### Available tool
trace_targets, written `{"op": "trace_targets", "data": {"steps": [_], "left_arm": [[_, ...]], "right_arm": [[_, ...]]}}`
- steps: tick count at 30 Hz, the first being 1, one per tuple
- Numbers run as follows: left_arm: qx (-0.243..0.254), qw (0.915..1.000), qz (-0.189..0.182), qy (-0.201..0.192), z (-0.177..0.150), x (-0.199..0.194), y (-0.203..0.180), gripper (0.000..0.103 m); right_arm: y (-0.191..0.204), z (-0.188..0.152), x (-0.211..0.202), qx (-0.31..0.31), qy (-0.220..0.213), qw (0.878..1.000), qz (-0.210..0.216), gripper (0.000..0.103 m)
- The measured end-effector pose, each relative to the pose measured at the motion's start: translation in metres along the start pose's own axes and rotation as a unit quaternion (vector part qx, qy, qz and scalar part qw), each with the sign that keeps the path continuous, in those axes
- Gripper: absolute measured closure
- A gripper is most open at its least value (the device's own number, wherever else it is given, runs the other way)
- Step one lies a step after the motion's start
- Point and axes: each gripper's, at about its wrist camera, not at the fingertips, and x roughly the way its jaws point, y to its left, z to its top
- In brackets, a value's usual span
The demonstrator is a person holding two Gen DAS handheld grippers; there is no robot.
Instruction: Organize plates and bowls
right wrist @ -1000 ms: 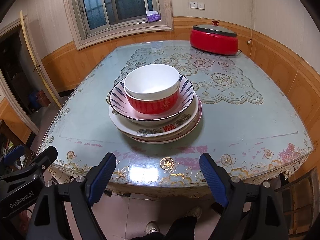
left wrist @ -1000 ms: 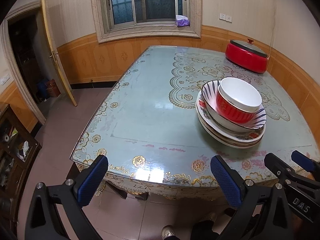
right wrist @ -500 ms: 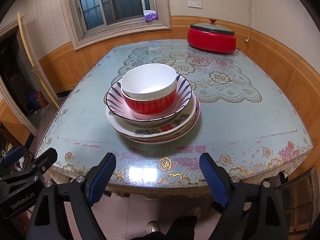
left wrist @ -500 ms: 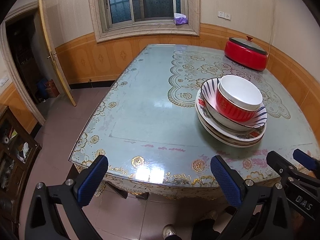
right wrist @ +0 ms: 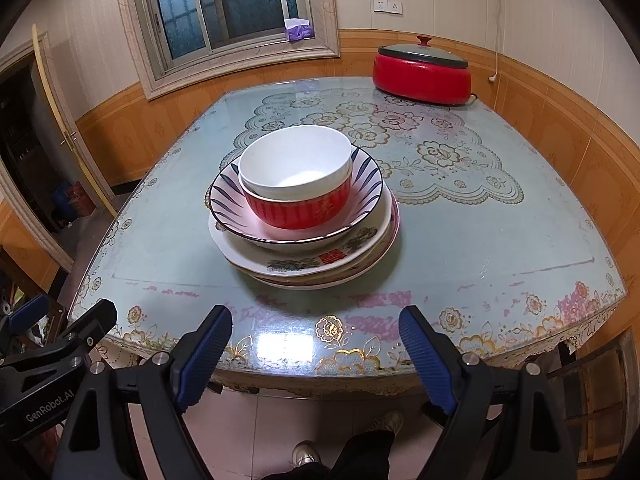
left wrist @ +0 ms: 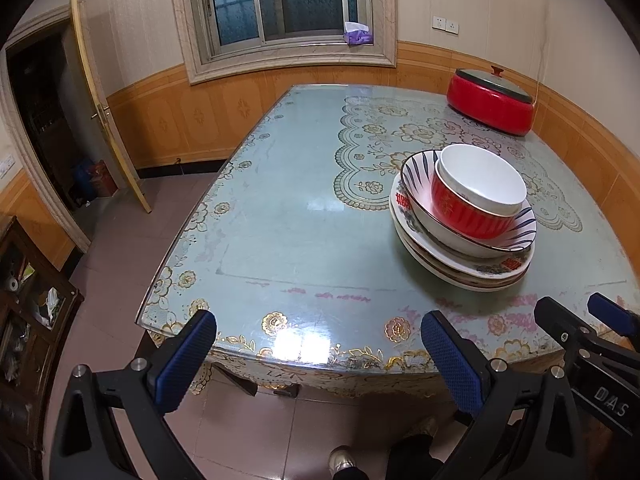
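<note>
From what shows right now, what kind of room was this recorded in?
Most likely a home dining room: a glass-topped table with a floral cloth carries stacked plates and bowls and a red lidded electric pot; a window sits above wood-look wall panelling.

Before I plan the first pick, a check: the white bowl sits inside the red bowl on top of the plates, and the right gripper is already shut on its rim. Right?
Not quite. The white bowl does sit inside the red bowl atop the plates, but the right gripper is open and short of the table's near edge, touching nothing, as the right wrist view shows.
</note>
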Motion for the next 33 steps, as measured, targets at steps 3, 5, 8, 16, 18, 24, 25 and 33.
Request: {"op": "trace_targets", "data": {"steps": [3, 5, 8, 16, 18, 24, 25, 33], "left_arm": [[0.005, 1.0, 0.001, 0.0, -0.0001, 0.0001, -0.0012, 0.0], [0.007, 1.0, 0.001, 0.001, -0.0002, 0.0, -0.0022, 0.0], [0.008, 1.0, -0.001, 0.001, -0.0005, -0.0001, -0.0029, 0.0], [0.012, 0.9999, 0.004, 0.004, 0.0, 0.0007, -0.0044, 0.0], [0.013, 0.9999, 0.006, 0.004, 0.0, 0.0006, -0.0041, 0.0], [0.015, 0.9999, 0.006, 0.002, -0.0004, -0.0012, -0.0047, 0.0], [0.015, 0.9999, 0.006, 0.001, -0.0005, -0.0017, -0.0048, 0.0], [0.016, 0.9999, 0.0, 0.003, -0.0005, -0.002, -0.007, 0.0]], "right_arm": [[-0.0011, 0.0001, -0.0006, 0.001, -0.001, 1.0, 0.0, 0.016], [-0.0016, 0.0, -0.0008, 0.001, -0.002, 1.0, -0.001, 0.016], [-0.0023, -0.0008, -0.0007, 0.004, -0.001, 1.0, -0.001, 0.016], [-0.0049, -0.0016, -0.0012, 0.007, 0.001, 1.0, -0.001, 0.016], [-0.0049, -0.0018, -0.0016, 0.007, 0.0, 1.0, -0.002, 0.016], [-0.0058, -0.0018, -0.0016, 0.008, 0.001, 1.0, 0.0, 0.016], [-0.0057, -0.0021, -0.0012, 0.008, 0.002, 1.0, 0.0, 0.016], [-0.008, -0.0029, -0.0022, 0.011, 0.0, 1.0, 0.0, 0.016]]}}
